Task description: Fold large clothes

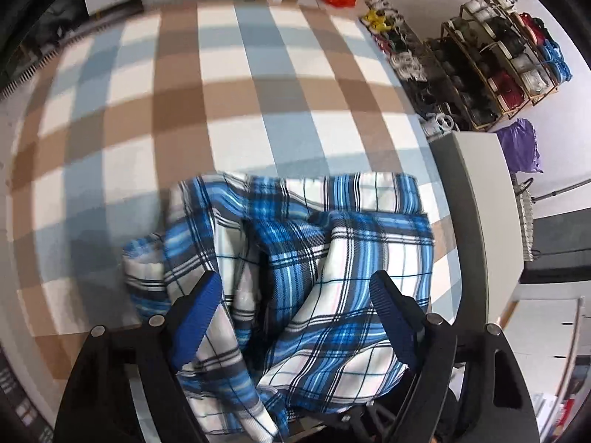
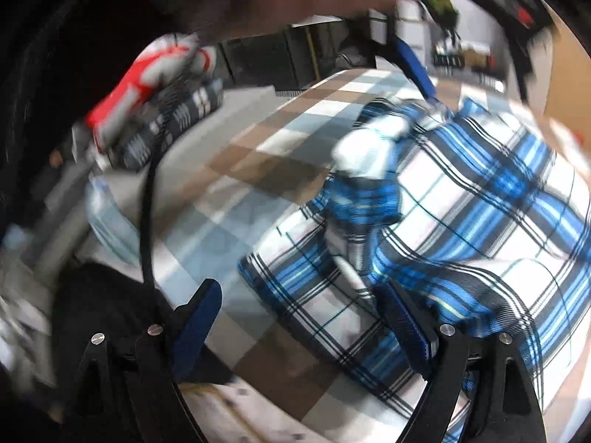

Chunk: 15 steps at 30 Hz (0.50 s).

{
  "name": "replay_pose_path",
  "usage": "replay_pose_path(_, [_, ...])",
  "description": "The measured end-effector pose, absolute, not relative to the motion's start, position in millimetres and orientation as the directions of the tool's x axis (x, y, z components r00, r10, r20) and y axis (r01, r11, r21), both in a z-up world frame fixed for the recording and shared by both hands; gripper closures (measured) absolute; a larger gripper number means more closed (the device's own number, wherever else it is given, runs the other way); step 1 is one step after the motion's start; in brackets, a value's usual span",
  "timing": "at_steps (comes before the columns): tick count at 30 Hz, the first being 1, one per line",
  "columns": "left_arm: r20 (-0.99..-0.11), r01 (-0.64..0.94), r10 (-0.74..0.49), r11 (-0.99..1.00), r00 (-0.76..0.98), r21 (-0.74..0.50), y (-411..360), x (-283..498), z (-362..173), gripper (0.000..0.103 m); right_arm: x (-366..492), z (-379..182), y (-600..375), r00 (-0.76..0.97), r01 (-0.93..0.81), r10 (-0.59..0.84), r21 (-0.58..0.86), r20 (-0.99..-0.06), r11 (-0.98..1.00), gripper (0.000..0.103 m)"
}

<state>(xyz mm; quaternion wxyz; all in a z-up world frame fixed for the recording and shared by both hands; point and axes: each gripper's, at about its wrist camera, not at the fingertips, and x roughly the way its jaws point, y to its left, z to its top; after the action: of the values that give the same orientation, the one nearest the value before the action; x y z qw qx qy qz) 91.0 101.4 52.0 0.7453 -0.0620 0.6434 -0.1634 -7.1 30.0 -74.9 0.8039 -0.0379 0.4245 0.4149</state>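
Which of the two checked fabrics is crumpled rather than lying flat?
The blue, white and black plaid garment is crumpled, heaped in folds near the table's edge. The brown, blue and white checked cloth lies flat beneath it, covering the table.

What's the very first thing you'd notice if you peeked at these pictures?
The crumpled blue-and-white plaid garment, bunched up at the near edge of the checked tablecloth. Next come the blue-padded left tongs, open right over the plaid, and the right tongs, open at its edge. Off to the right of the table stands a wooden rack crammed with colourful things.
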Motion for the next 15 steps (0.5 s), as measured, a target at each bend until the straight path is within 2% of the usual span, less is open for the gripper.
replay_pose_path(4, [-0.929, 0.196, -0.338, 0.931, 0.151, -0.307, 95.4, 89.5, 68.9, 0.024, 14.2, -67.4, 4.8, 0.154, -0.609, 0.753, 0.539, -0.640, 0.583, 0.014])
replay_pose_path(6, [-0.945, 0.188, -0.312, 0.938, 0.101, -0.290, 90.2, 94.2, 55.3, 0.023, 26.4, -61.5, -21.7, 0.110, -0.507, 0.827, 0.685, -0.551, 0.524, 0.014])
replay_pose_path(10, [-0.933, 0.096, -0.358, 0.930, 0.033, -0.354, 96.2, 104.6, 23.2, 0.024, 45.9, -52.8, -88.9, 0.196, -0.351, 0.914, 0.844, -0.356, 0.405, 0.002])
replay_pose_path(12, [-0.918, 0.045, -0.395, 0.918, 0.031, -0.394, 102.3, 109.5, 14.5, 0.024, 51.1, -49.2, -115.0, 0.284, -0.328, 0.904, 0.853, -0.320, 0.406, 0.001])
replay_pose_path(13, [-0.910, 0.028, -0.414, 0.910, 0.032, -0.413, 104.6, 110.8, 11.9, 0.033, 52.7, -49.3, -127.2, 0.320, -0.315, 0.895, 0.856, -0.310, 0.409, 0.000])
replay_pose_path(14, [-0.900, 0.014, -0.435, 0.900, 0.034, -0.435, 106.6, 112.2, 9.2, 0.066, 55.2, -51.5, -140.6, 0.354, -0.292, 0.886, 0.864, -0.299, 0.409, 0.000])
replay_pose_path(15, [-0.887, 0.008, -0.461, 0.887, 0.022, -0.461, 106.5, 113.1, 7.5, 0.081, 57.2, -53.2, -150.2, 0.372, -0.271, 0.880, 0.872, -0.296, 0.408, 0.000])
